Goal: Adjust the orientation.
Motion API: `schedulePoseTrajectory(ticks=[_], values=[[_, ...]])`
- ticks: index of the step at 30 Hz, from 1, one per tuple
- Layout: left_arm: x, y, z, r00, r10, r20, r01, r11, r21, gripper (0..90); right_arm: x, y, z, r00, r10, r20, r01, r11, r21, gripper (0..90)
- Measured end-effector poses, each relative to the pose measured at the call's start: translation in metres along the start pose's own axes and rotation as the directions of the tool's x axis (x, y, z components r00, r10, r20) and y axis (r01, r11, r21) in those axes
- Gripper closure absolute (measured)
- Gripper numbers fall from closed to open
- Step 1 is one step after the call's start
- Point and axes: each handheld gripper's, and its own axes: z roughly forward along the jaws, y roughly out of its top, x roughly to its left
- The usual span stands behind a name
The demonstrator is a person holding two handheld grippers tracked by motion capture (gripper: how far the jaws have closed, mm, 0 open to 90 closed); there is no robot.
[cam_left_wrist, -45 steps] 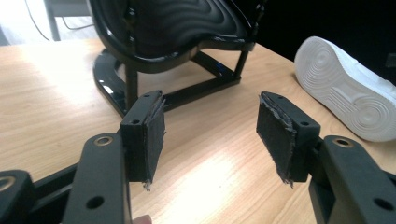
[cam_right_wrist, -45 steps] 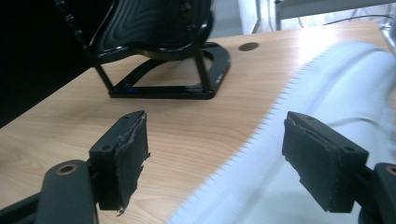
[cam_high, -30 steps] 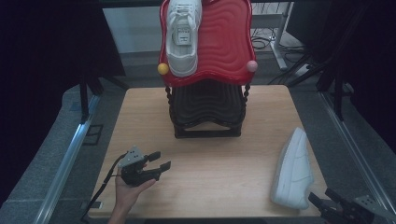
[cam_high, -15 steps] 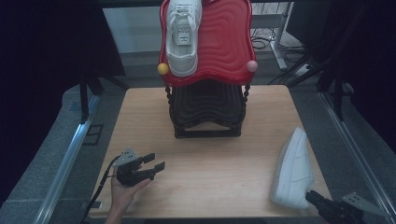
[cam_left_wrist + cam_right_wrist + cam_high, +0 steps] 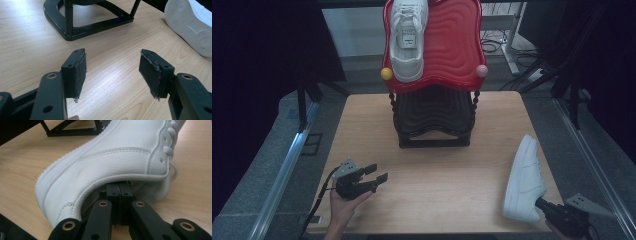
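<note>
While the left claw [image 5: 374, 176] hangs wide open over the near-left wooden table [image 5: 447, 170], the right claw [image 5: 119, 195] sits closed inside the white leather sneaker's [image 5: 526, 179] opening, near right. Second white sneaker [image 5: 408, 37] lies on the red wavy rack [image 5: 454, 47], far centre.

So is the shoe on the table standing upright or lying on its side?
On its side: the shoe shows its sole facing sideways in the left gripper view, its leather side turned upward in the right gripper view.

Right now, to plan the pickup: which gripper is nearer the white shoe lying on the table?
Right. The right gripper is at the shoe, jaws inside its opening; the left gripper sits open across the table.
</note>
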Motion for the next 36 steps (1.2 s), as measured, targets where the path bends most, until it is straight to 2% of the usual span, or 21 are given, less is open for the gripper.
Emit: schedulePoseTrajectory(ticks=[4, 10, 14, 17, 19, 22, 24, 26, 29, 31, 33, 36], values=[[0.000, 0.000, -0.001, 1.0000, -0.002, -0.001, 0.002, 1.0000, 0.001, 39.2, 0.007, 0.010, 0.009, 0.9997, -0.020, -0.012, 0.020, 1.000, 0.004, 90.0], [0.000, 0.000, 0.000, 1.0000, -0.002, 0.000, 0.002, 1.0000, 0.004, 39.3, 0.019, 0.027, 0.034, 0.9984, -0.044, -0.034, 0.045, 0.999, 0.020, 90.0], [0.000, 0.000, -0.001, 1.0000, 0.000, -0.003, 0.000, 1.0000, 0.002, 39.3, 0.034, 0.044, 0.051, 0.9957, -0.072, -0.059, 0.073, 0.997, 0.018, 90.0], [0.000, 0.000, -0.002, 1.0000, 0.001, -0.006, -0.001, 1.0000, 0.001, 39.3, 0.050, 0.058, 0.068, 0.9914, -0.127, -0.032, 0.129, 0.991, 0.047, 90.0], [0.000, -0.001, -0.003, 1.0000, 0.002, -0.009, -0.002, 1.0000, 0.003, 39.2, 0.056, 0.062, 0.077, 0.9911, -0.104, -0.084, 0.107, 0.994, 0.034, 90.0], [0.000, -0.001, -0.004, 0.9999, 0.009, -0.014, -0.009, 1.0000, 0.004, 39.3, 0.069, 0.068, 0.090, 0.9877, -0.115, -0.106, 0.120, 0.992, 0.040, 90.0], [0.000, -0.001, -0.005, 0.9999, 0.010, -0.013, -0.010, 1.0000, 0.001, 39.3, 0.072, 0.070, 0.092, 0.9874, -0.129, -0.091, 0.133, 0.990, 0.043, 90.0], [0.000, -0.001, -0.005, 0.9999, 0.010, -0.012, -0.010, 1.0000, 0.000, 39.3, 0.070, 0.068, 0.090, 0.9892, -0.113, -0.094, 0.117, 0.992, 0.037, 90.0], [0.000, -0.001, -0.004, 0.9999, 0.012, -0.011, -0.012, 0.9999, 0.003, 39.3, 0.069, 0.067, 0.081, 0.9901, -0.089, -0.109, 0.090, 0.996, 0.008, 90.0], [0.000, -0.001, -0.004, 0.9999, 0.012, -0.011, -0.012, 0.9999, 0.005, 39.3, 0.072, 0.068, 0.074, 0.9898, -0.096, -0.106, 0.095, 0.995, -0.012, 90.0], [0.000, -0.001, -0.003, 0.9999, 0.010, -0.010, -0.010, 0.9999, 0.006, 39.3, 0.080, 0.070, 0.063, 0.9852, -0.105, -0.135, 0.101, 0.994, -0.039, 90.0], [-0.001, -0.001, -0.003, 0.9999, 0.010, -0.009, -0.010, 0.9999, 0.006, 39.3, 0.096, 0.071, 0.055, 0.9771, -0.140, -0.160, 0.133, 0.990, -0.052, 90.0]])
